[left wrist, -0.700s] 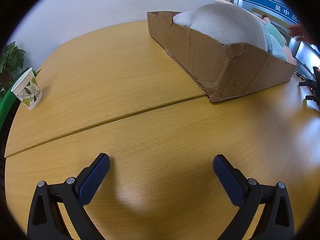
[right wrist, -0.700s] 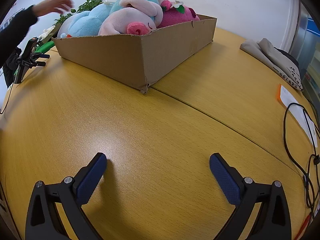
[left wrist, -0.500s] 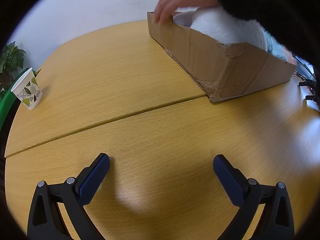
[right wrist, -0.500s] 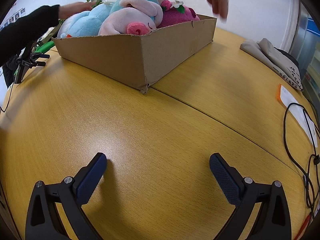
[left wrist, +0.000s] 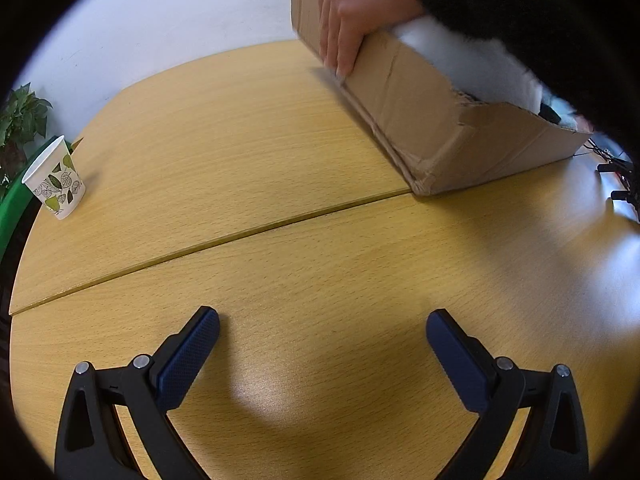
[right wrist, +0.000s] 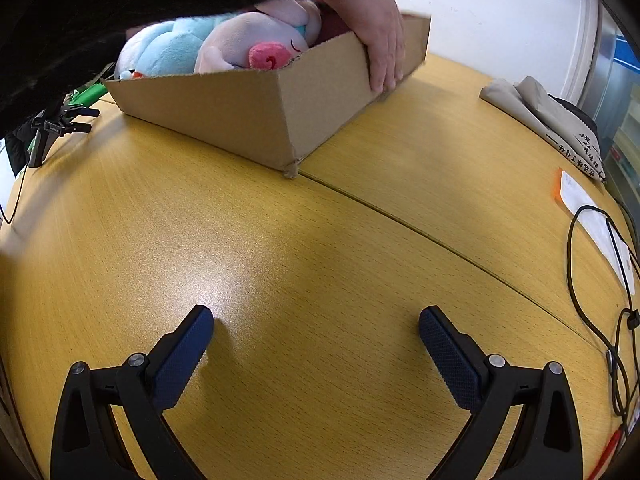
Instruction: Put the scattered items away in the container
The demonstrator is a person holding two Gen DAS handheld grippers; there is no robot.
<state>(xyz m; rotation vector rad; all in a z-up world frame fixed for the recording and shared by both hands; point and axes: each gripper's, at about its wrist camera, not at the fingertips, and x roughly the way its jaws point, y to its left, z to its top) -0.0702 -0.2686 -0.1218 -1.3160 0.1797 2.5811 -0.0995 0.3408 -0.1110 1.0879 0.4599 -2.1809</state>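
A cardboard box [left wrist: 432, 120] stands at the far side of the wooden table; it also shows in the right wrist view [right wrist: 240, 116]. It holds plush toys: a white one [left wrist: 472, 64], a light blue one [right wrist: 168, 48] and a pink one [right wrist: 256, 46]. A person's hand [left wrist: 344, 24] in a dark sleeve grips the box's far end, also seen in the right wrist view [right wrist: 384, 44], and that end is tilted up. My left gripper [left wrist: 322, 344] is open and empty, low over the table. My right gripper [right wrist: 316, 340] is open and empty, well short of the box.
A paper cup [left wrist: 54, 184] with a leaf print stands at the left table edge by a plant [left wrist: 20, 120]. A folded beige cloth [right wrist: 548, 116], papers [right wrist: 592, 216] and a black cable [right wrist: 608, 300] lie at the right. A small black tripod [right wrist: 48, 132] stands left of the box.
A person's arms have reached in over the box, gripped its far end and tilted it up. Both grippers have stayed still and open.
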